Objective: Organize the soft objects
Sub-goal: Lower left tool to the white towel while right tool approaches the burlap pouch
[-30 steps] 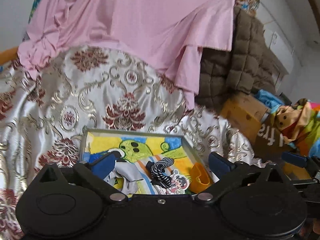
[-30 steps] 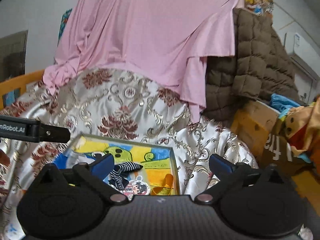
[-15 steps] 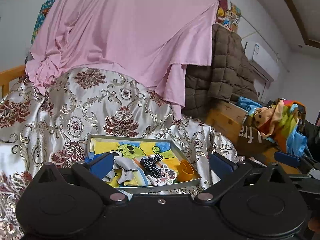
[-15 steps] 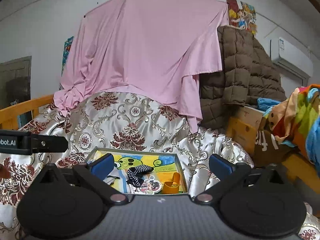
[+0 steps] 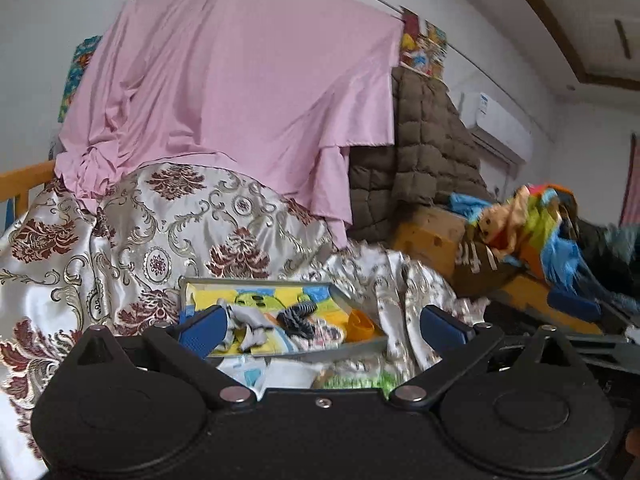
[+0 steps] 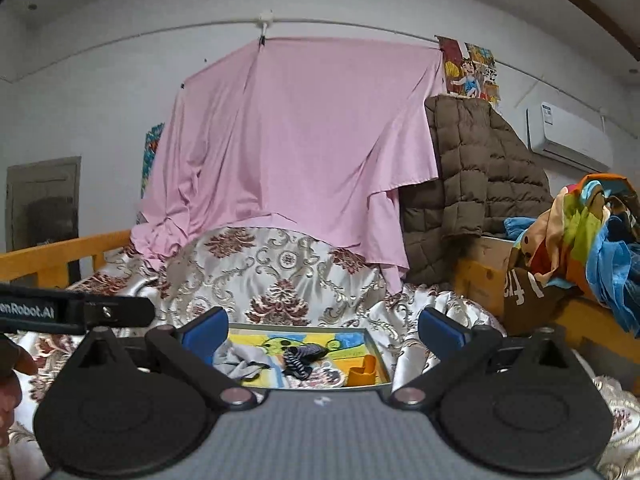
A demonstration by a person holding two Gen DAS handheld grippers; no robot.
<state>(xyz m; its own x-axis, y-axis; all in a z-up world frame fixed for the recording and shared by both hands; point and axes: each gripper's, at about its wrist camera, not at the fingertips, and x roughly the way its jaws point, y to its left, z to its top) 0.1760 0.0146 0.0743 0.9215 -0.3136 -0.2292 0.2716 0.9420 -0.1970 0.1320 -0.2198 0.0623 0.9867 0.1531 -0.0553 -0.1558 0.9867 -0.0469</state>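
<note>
Both hand-held grippers have pulled back, spread and empty, from the tray (image 5: 362, 347), whose striped sock (image 6: 300, 356) lies diagonally.

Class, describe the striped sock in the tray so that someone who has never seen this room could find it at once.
Start at the big pink sheet hanging on the wall, then drop down the floral bedspread to the shallow grey tray lying on it. Near the tray's middle lies the striped sock, the only black-and-white banded item, between a plain grey cloth and an orange piece.

Bed under patterned satin cover (image 5: 160, 240) (silver, maroon flowers). Metal tray (image 5: 256, 282) rests on it, just ahead of both grippers; pink sheet (image 5: 240, 112) behind.
</note>
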